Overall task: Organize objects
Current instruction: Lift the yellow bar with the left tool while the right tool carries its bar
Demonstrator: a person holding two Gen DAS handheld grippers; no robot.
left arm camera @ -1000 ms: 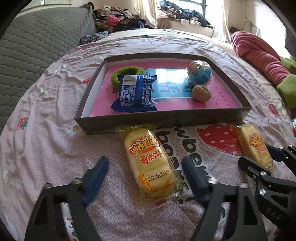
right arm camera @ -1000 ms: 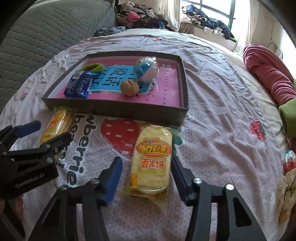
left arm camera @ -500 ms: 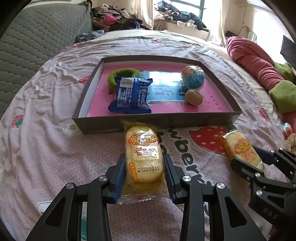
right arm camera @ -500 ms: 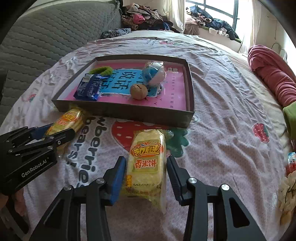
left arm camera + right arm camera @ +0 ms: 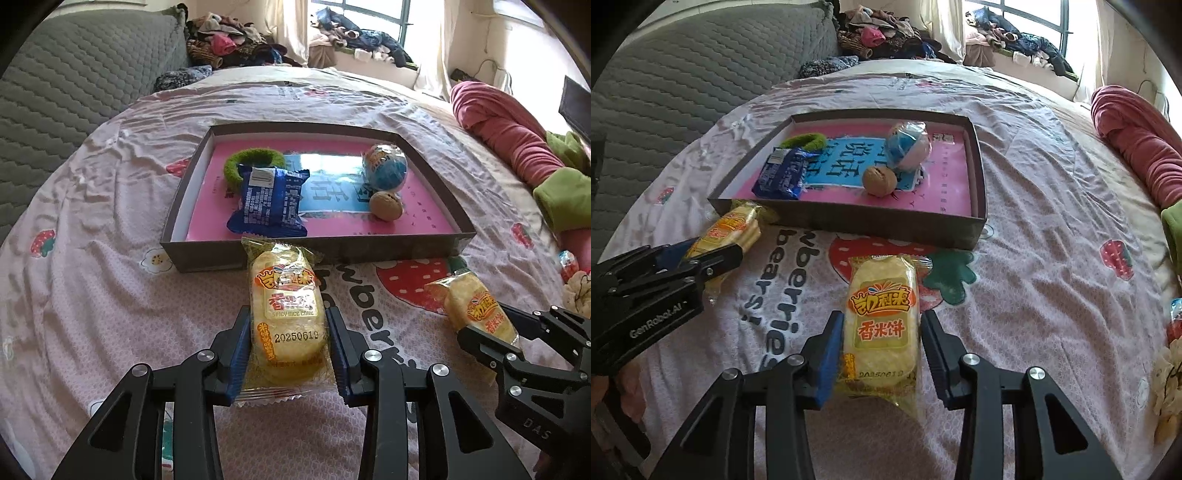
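Observation:
Two yellow rice cake packets lie on the strawberry bedsheet in front of a dark tray (image 5: pixel 207 258) with a pink floor. My left gripper (image 5: pixel 288 350) is shut on the left rice cake packet (image 5: pixel 286 295), both blue pads pressed to its sides. My right gripper (image 5: pixel 882 347) straddles the right rice cake packet (image 5: pixel 882 295) with its jaws closing. Its left pad touches the wrapper, and a thin gap shows at the right finger. The left wrist view also shows the right gripper (image 5: pixel 491 326) and its packet (image 5: pixel 469 299).
The tray (image 5: pixel 868 225) holds a green ring (image 5: pixel 255 158), a blue snack bag (image 5: pixel 269 201), a blue-and-white ball (image 5: pixel 384 168) and a walnut (image 5: pixel 386 206). A grey quilted headboard (image 5: pixel 74 92) stands left, a rolled pink blanket (image 5: pixel 509 129) lies right, and clothes are piled by the window.
The left jaws went from wide apart to clamped on their packet. The right jaws narrowed around theirs. Both views now sit a little further back from the tray.

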